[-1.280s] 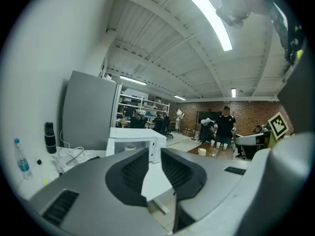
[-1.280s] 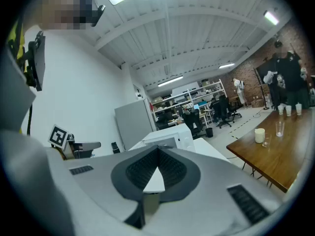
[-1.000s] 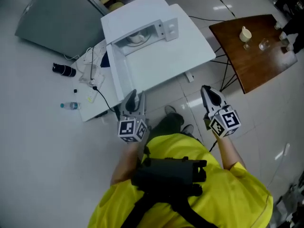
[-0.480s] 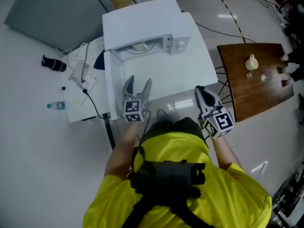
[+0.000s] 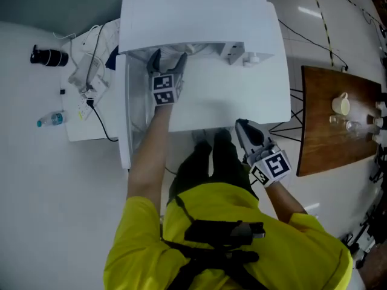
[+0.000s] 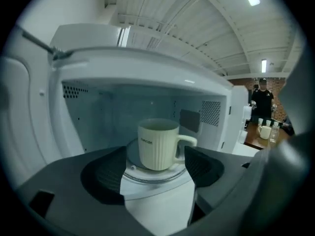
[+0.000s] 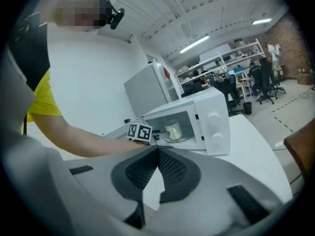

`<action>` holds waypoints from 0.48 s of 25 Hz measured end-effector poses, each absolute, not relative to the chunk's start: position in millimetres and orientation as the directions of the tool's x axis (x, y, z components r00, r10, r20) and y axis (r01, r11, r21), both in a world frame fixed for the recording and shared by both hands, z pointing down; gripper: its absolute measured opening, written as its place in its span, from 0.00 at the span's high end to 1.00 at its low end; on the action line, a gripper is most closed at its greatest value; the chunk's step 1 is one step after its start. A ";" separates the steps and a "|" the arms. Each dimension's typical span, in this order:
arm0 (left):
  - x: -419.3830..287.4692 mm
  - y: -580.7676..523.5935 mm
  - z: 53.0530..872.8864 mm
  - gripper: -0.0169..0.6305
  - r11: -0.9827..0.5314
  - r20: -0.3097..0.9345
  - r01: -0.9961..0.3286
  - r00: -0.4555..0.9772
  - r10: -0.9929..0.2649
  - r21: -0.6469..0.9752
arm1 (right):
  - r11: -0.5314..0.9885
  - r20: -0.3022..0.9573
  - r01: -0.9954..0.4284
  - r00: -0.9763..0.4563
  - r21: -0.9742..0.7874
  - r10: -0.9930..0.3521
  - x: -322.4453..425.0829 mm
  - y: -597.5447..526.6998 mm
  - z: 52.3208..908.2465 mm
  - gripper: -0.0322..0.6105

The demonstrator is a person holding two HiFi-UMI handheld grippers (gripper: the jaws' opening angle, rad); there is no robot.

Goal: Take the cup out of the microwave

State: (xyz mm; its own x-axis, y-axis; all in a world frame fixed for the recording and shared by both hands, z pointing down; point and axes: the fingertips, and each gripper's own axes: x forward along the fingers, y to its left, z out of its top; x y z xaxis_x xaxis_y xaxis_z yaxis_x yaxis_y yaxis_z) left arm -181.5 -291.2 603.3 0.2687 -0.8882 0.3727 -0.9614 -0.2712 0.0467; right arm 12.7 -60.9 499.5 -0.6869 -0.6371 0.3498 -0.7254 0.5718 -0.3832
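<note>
A cream ribbed cup (image 6: 157, 144) with its handle to the right stands on the glass turntable (image 6: 147, 173) inside the open white microwave (image 5: 193, 17). My left gripper (image 5: 167, 59) is at the oven's mouth. Its jaws are opening, and the cup stands just beyond the fingertips, untouched. In the left gripper view the cup fills the gap ahead of that gripper (image 6: 155, 181). My right gripper (image 5: 243, 127) hangs near the white table's front edge, shut with nothing in it. From the right gripper view (image 7: 157, 154) the cup (image 7: 173, 130) shows small inside the oven.
The microwave door (image 5: 127, 119) stands open on the left beside my left arm. A brown side table (image 5: 326, 125) to the right carries another cup (image 5: 341, 103) and glasses. A bottle (image 5: 49, 119), a black object (image 5: 48, 57) and cables lie at the left.
My left gripper has gone forward from near my body to the microwave opening, and its jaws have spread apart. The right gripper has stayed shut near the table's front edge.
</note>
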 end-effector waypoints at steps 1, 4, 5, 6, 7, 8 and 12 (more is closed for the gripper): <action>-182.2 -302.9 607.0 0.40 -0.277 0.370 -0.960 0.272 -0.888 0.041 | 0.560 0.356 -0.729 -0.683 -0.395 -0.638 15.3 -66.7 507.2 0.94; -175.5 -322.2 614.1 0.34 -0.316 0.369 -0.948 0.304 -0.878 0.029 | 0.535 0.374 -0.737 -0.673 -0.413 -0.639 22.4 -76.2 521.0 0.94; -173.7 -326.3 619.7 0.34 -0.324 0.380 -0.946 0.309 -0.872 0.025 | 0.533 0.377 -0.737 -0.673 -0.417 -0.636 23.3 -78.0 523.0 0.94; -172.3 -330.0 626.2 0.34 -0.331 0.395 -0.944 0.311 -0.865 0.018 | 0.532 0.378 -0.735 -0.675 -0.420 -0.634 23.3 -79.7 524.2 0.94; -171.2 -333.2 632.0 0.33 -0.337 0.407 -0.942 0.310 -0.859 0.006 | 0.534 0.379 -0.732 -0.678 -0.422 -0.630 22.8 -81.1 524.8 0.94; -170.0 -336.1 634.8 0.32 -0.340 0.410 -0.940 0.308 -0.859 -0.007 | 0.537 0.378 -0.729 -0.681 -0.423 -0.627 22.3 -82.2 524.9 0.94; -163.8 -350.3 629.7 0.30 -0.335 0.362 -0.942 0.318 -0.876 0.017 | 0.530 0.380 -0.730 -0.680 -0.431 -0.627 23.1 -84.4 527.7 0.94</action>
State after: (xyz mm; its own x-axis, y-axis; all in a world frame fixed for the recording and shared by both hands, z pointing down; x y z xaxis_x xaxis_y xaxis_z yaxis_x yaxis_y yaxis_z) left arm -163.8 -350.3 629.7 0.3181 -0.8763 0.3618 -0.9421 -0.3348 0.0175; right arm 23.1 -84.4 527.7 -0.6797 -0.6274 0.3800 -0.7302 0.5299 -0.4313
